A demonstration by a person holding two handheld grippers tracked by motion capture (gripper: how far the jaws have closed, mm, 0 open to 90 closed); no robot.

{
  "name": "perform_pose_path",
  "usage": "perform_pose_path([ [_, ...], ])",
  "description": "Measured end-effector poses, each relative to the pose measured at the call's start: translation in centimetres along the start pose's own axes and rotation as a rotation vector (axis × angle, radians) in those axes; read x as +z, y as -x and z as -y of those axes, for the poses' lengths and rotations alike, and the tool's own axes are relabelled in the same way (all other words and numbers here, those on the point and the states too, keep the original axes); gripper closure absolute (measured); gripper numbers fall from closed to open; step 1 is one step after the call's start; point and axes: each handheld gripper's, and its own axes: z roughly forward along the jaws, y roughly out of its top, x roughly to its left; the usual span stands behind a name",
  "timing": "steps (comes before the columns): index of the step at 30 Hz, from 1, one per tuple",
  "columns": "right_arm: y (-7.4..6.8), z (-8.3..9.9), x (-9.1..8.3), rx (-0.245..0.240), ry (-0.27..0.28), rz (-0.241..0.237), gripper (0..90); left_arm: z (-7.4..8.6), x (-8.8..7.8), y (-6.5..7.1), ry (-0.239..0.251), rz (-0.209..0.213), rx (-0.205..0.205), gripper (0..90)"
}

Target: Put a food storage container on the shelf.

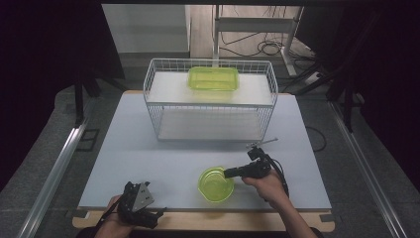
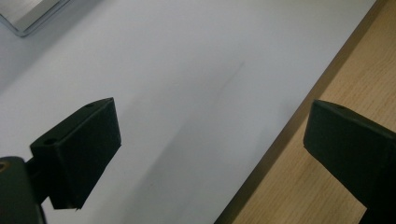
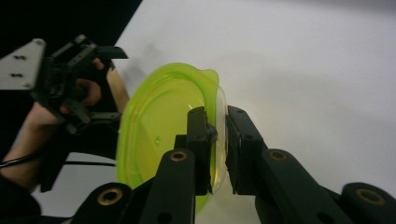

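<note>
The right gripper (image 3: 217,140) pinches the green bowl's (image 1: 216,184) rim, apparently gripped; lifting remains. At seven o'clock, the left gripper (image 2: 210,140) waits wide open above the table (image 1: 148,148).

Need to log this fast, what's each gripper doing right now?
Left gripper: open, holding nothing.
Right gripper: shut on the green bowl at its rim.

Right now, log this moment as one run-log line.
right tool: shut on green bowl rim | left tool: open, idle at table edge | wire rack: green tray on top
</note>
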Motion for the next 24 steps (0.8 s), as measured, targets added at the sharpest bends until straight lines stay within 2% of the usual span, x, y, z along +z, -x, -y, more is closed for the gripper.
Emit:
perform_pose_path([
  [6,-0.3,0.1,-0.1,0.004,0.004,-0.011,81.7,0.0,0.0,0.0,-0.002,0.0,0.003,3.9],
  [12,-0.4,0.0,-0.5,0.014,0.033,-0.036,81.9,0.0,0.0,0.0,-0.002,0.0,0.003,3.9],
  [24,-1.7,-1.3,-2.8,-0.003,0.13,-0.057,81.9,0.0,-0.2,-0.2,0.018,-0.001,-0.016,3.7],
])
